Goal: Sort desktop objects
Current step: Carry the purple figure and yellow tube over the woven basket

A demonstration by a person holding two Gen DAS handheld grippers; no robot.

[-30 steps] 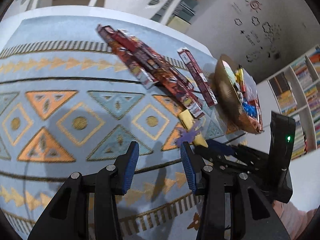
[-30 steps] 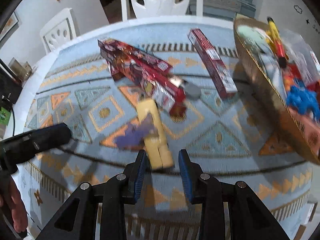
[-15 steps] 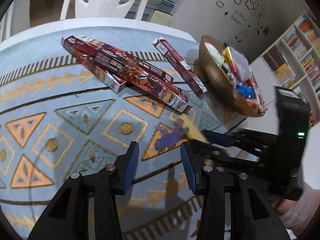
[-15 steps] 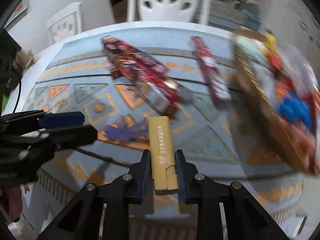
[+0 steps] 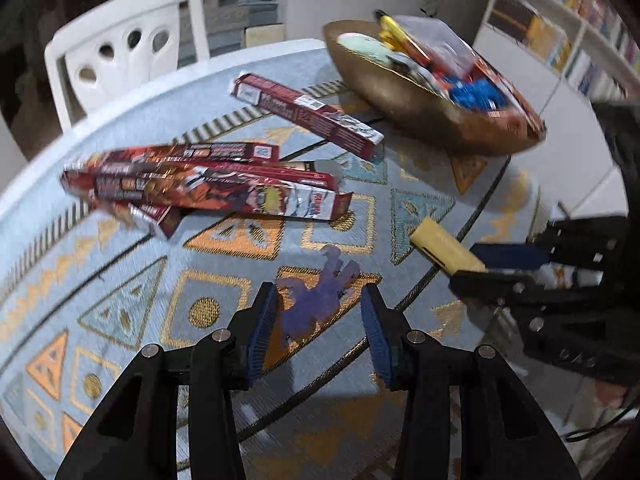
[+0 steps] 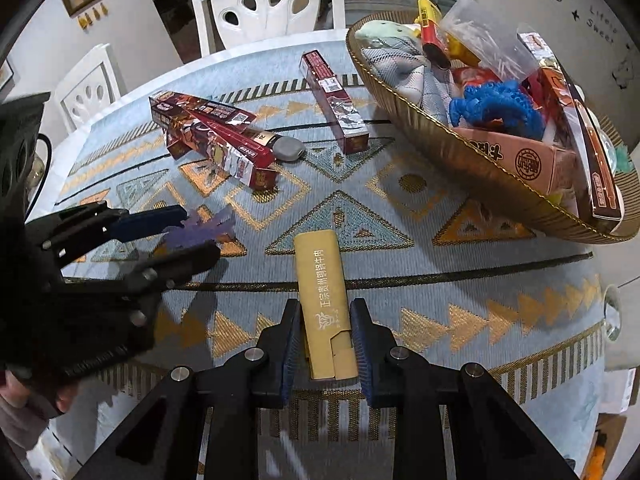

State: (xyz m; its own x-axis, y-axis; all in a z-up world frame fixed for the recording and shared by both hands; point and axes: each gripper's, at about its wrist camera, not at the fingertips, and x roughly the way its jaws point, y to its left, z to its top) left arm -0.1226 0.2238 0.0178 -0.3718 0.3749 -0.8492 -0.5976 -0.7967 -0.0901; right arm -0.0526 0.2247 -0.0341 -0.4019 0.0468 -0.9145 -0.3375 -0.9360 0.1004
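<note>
My right gripper [image 6: 325, 344] is shut on a tan packet [image 6: 322, 296] with Chinese print and holds it above the patterned tablecloth; the packet [image 5: 444, 250] also shows in the left wrist view. My left gripper [image 5: 318, 330] is open, its jaws on either side of a purple toy figure [image 5: 320, 294] that lies on the cloth. The same figure [image 6: 202, 228] shows in the right wrist view between the left gripper's fingers [image 6: 156, 216]. A gold basket [image 6: 472, 148] full of toys and boxes stands at the right.
A pile of red boxes [image 6: 212, 132] lies mid-table, with a grey oval object [image 6: 288, 148] beside it and a single red box [image 6: 334, 100] nearer the basket. White chairs [image 6: 272, 4] stand behind the table. The table's front edge is close below the grippers.
My right gripper closed on the tan packet and lifted it off the cloth. My left gripper swung right and moved forward until its open jaws came around the purple figure.
</note>
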